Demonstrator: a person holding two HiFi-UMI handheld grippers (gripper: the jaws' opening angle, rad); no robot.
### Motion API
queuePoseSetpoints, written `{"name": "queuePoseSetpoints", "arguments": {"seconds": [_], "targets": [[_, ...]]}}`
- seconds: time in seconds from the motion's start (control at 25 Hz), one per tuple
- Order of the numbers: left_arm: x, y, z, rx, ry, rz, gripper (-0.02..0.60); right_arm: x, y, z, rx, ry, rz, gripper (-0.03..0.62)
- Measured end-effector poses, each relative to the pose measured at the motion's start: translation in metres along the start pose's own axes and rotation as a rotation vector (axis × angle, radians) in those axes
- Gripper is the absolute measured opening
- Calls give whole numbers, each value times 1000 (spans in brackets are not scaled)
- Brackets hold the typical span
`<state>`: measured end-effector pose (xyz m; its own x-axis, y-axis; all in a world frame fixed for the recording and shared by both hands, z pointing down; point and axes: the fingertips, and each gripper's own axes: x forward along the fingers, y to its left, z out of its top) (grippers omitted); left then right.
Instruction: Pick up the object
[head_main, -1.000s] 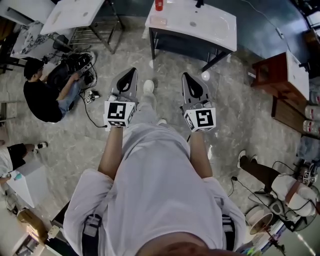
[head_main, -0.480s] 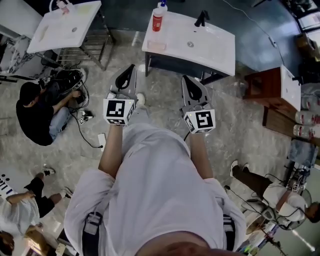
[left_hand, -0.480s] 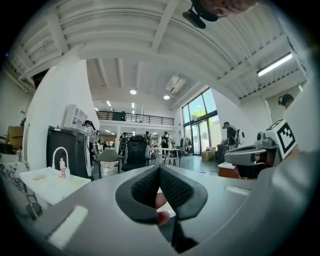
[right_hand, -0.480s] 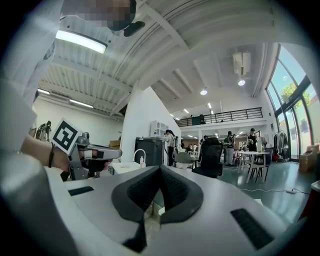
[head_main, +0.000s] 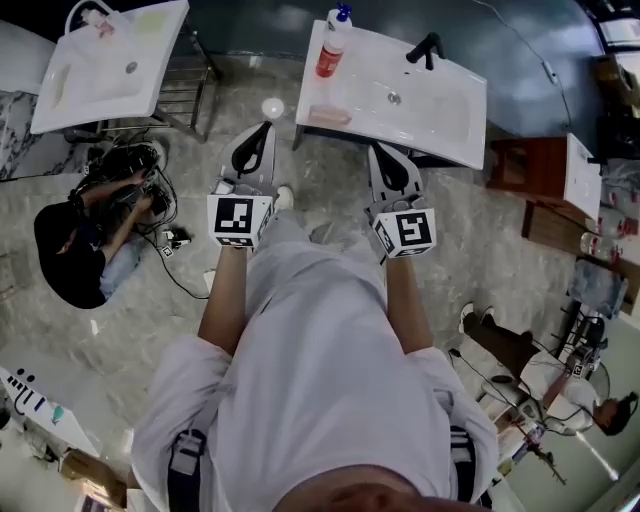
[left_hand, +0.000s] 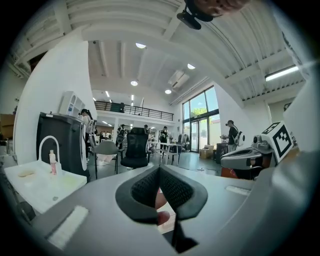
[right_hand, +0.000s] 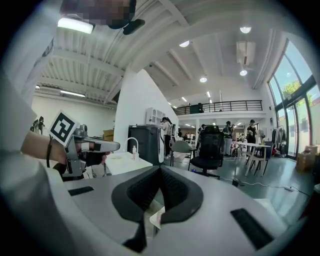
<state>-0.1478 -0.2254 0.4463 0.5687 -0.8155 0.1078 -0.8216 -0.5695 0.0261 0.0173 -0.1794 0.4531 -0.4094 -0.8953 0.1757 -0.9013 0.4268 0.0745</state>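
Since a second ago you have walked forward. The white basin-top (head_main: 440, 110) was well ahead of both claws and now lies just beyond them, and the person sitting on the floor (head_main: 70, 245) has slid back along your left side.

Nearest you, both forearms reach out over your white shirt (head_main: 310, 370), each ending in a marker cube: the left cube (head_main: 240, 220) and the right cube (head_main: 405, 232). Your left gripper (head_main: 262, 132) has its jaws closed tip to tip, with nothing between the pads. In the left gripper view, the left gripper (left_hand: 160, 169) shows only scraps of red and pink through the gap below the pads. Your right gripper (head_main: 380, 152) is also fully closed and empty, and the right gripper view shows it (right_hand: 160, 169) the same way. In the head view its tip reaches the front edge of the basin-top, while the left tip points just off the front left corner, over the marbled floor (head_main: 180, 330).

Which thing the task means is not clear. A pink bar (head_main: 330, 115) lies on the basin-top near the front left edge, apart from both claws. A red bottle (head_main: 330, 55) with a blue pump stands upright behind it, at the rear left corner. A black tap (head_main: 425, 47) sits at the rear. A second basin stand (head_main: 150, 70) is off to the far left.
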Motion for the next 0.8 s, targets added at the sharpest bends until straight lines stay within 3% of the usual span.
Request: {"name": "queuePoseSetpoints", "arguments": {"seconds": [0.32,0.56,0.72,0.8], "targets": [[36,15,-31,-42,79,-38,0,42,-16,-30,22,86,-8,2],[59,7,-29,-16,104,-67,0,64,-38,-52,-29,152,6,2],[71,7,-25,-15,110,-61,0,76,-47,-77,-75,226,63,5],[77,8,-25,-13,112,-51,0,84,-51,-98,-88,284,107,88]]}}
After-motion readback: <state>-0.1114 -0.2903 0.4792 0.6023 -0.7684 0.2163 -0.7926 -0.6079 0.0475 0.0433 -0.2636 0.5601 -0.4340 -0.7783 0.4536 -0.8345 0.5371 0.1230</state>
